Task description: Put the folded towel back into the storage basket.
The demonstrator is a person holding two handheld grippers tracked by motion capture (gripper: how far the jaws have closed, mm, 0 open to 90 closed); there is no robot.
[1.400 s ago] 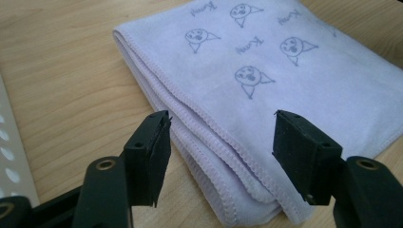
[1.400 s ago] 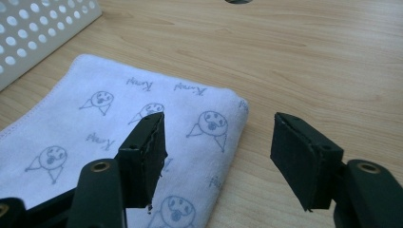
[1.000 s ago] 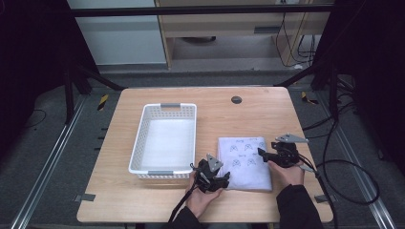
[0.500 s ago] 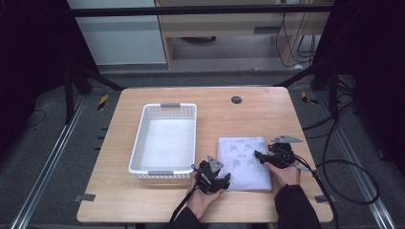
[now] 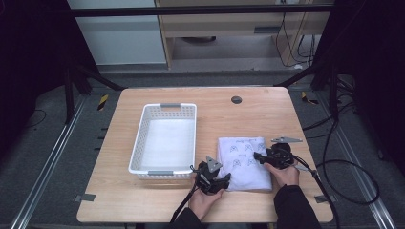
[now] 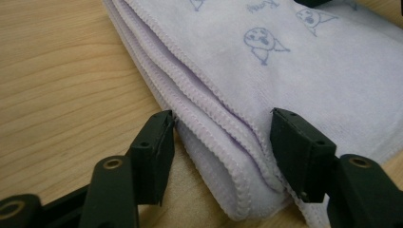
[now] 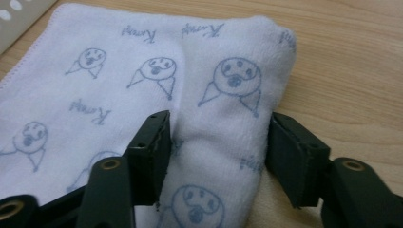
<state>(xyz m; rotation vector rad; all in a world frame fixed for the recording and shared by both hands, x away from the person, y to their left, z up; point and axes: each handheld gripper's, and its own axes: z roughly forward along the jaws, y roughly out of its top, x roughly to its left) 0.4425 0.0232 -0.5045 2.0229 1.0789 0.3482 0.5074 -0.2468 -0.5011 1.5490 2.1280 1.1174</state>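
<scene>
Closing both grippers on the folded towel — we have the left gripper straddling its stitched edge, the right gripper pinching a raised fold.

My table is evenly lit from above, while the room around it sinks into near black at both sides of the high view. That view is soft and grainy. Through my gripper views the towel is bright, without glare, blurring slightly toward the top.
</scene>
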